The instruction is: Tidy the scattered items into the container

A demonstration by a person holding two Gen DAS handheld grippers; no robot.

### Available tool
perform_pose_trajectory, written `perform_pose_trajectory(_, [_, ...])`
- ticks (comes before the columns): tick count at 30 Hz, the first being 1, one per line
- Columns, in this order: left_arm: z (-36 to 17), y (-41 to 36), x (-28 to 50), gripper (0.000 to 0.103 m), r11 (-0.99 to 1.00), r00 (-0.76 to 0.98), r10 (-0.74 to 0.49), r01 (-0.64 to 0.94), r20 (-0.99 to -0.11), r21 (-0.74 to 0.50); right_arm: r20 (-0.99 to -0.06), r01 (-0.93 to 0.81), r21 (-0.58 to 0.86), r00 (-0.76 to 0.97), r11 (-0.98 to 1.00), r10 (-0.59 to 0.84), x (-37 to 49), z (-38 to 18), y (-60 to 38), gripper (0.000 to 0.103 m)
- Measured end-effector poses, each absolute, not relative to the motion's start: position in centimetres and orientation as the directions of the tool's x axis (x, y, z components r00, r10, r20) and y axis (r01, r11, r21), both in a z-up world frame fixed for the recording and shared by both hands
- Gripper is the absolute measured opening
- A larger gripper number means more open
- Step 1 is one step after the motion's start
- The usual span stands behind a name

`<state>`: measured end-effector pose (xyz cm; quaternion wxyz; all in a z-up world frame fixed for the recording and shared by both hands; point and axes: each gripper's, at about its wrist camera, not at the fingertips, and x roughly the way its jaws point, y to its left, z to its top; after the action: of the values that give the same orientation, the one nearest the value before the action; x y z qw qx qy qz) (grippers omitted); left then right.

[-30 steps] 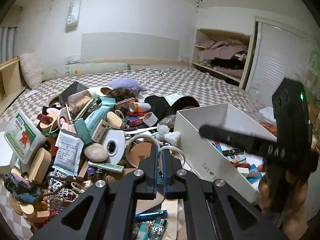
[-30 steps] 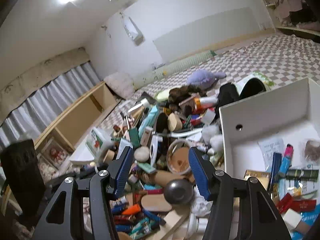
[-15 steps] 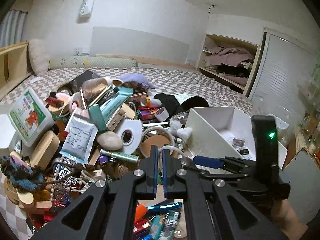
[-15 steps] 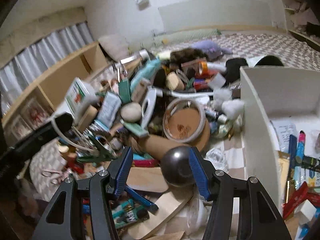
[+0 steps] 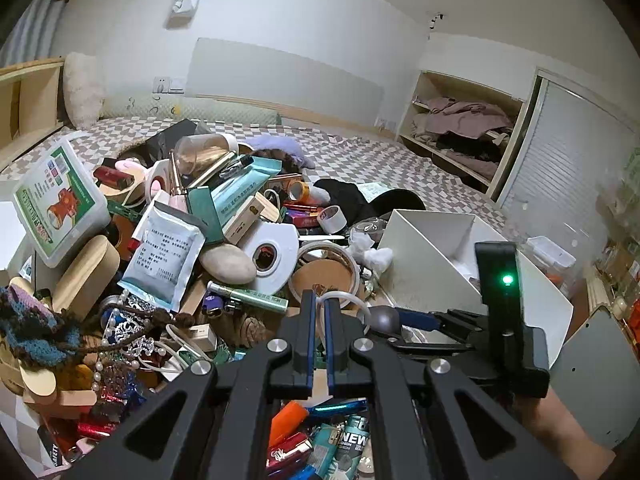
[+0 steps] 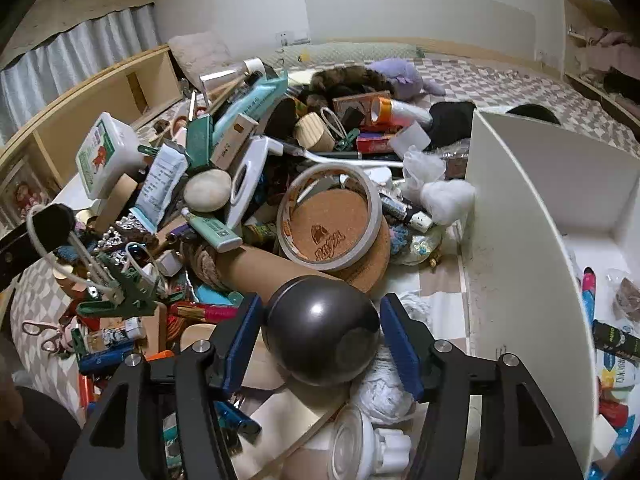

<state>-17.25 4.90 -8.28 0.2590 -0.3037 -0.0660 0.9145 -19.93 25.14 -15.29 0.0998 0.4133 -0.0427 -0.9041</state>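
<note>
On the checkered bed (image 6: 500,80), right claw (image 6: 320,334) open around upright dark ball (image 6: 322,330).

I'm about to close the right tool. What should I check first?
1. Dark ball sits between the right tool pads: ok.
2. Right tool has a grip on the ball: not ok, the jaws are open with a gap on the right side.
3. Left tool holds the white cord: ok, it is shut on it.
4. White box has room inside: ok, there is bare floor beyond the near wall.
5. Ball is free of clutter: cannot tell, since the cardboard tube and the string bundle lie against it.
</note>
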Motion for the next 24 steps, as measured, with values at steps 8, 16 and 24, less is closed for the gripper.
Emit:
perform_pose_trajectory(8, [-8.6, 4.9, -17.3, 0.005, -0.857, -0.679, 0.514, -0.430, -0.524, -0.283, -0.752, 0.140, 0.163, -0.623, -0.977, -0.215, -20.3, -16.2, 25.0, 0.063])
perform_pose_trajectory(16, [-8.3, 4.9, -17.0, 0.005, -0.858, -0.683, 0.512, -0.429, -0.521, -0.281, -0.698, 0.159, 0.220, -0.664, -0.962, -0.269, -19.0, -14.2, 25.1, 0.063])
perform_pose_trajectory(24, [-6.4, 5.0, -16.4, 0.005, -0.860, -0.705, 0.511, -0.433, -0.492, -0.272, -0.591, 0.219, 0.266, -0.733, -0.939, -0.339, -16.9, -9.7, 25.0, 0.063])
